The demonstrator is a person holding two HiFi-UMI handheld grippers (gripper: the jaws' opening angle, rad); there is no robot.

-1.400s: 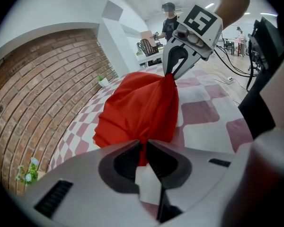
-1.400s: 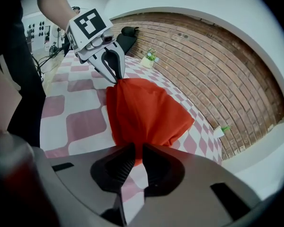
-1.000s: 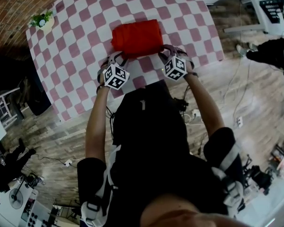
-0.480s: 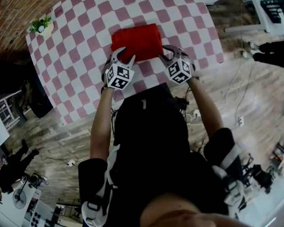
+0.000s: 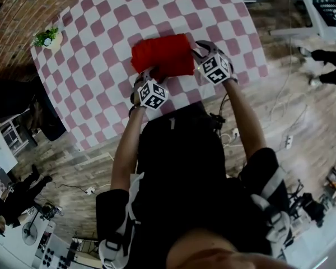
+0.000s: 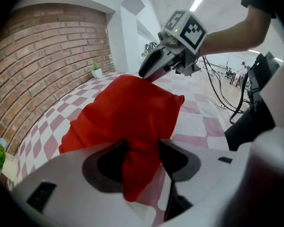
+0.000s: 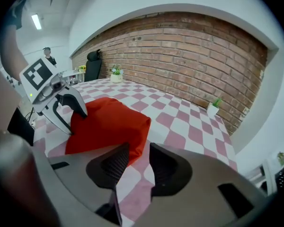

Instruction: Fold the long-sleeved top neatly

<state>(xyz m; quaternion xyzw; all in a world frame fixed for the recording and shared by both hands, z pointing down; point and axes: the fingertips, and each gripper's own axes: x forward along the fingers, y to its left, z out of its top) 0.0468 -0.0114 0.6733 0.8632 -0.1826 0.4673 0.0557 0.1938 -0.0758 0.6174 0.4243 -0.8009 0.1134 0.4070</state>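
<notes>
Top (image 5: 161,55), red and folded into a thick oblong, lies on the counter (image 5: 101,32), which is covered with a pink-and-white checked cloth. It sits toward the counter's near side, in front of the person, with a gripper at each end.

The left gripper (image 5: 147,74) is at the top's near edge, close to its left corner, and points steeply down. Its jaws have just been opening and now stand wide. In the left gripper view a hanging fold of red cloth fills the gap between them, and the pads do not appear to pinch it.

The right gripper (image 5: 200,49) is just beside the top's right edge, with its marker cube (image 5: 215,70) facing up toward the head camera. Its jaws have eased a little further apart and stand moderately open. In the right gripper view the gap shows only checked cloth. The top's corner ends just beside one jaw, so nothing is held. Seen from the left gripper, one right jaw tip lies close against the top's far edge; whether it touches cannot be told.

The top's upper layer bulges slightly. A small potted plant (image 5: 47,37) stands near the counter's far left corner, well apart from the top. A brick wall (image 7: 180,51) runs behind the counter, and wooden floor (image 5: 302,111) surrounds it.
</notes>
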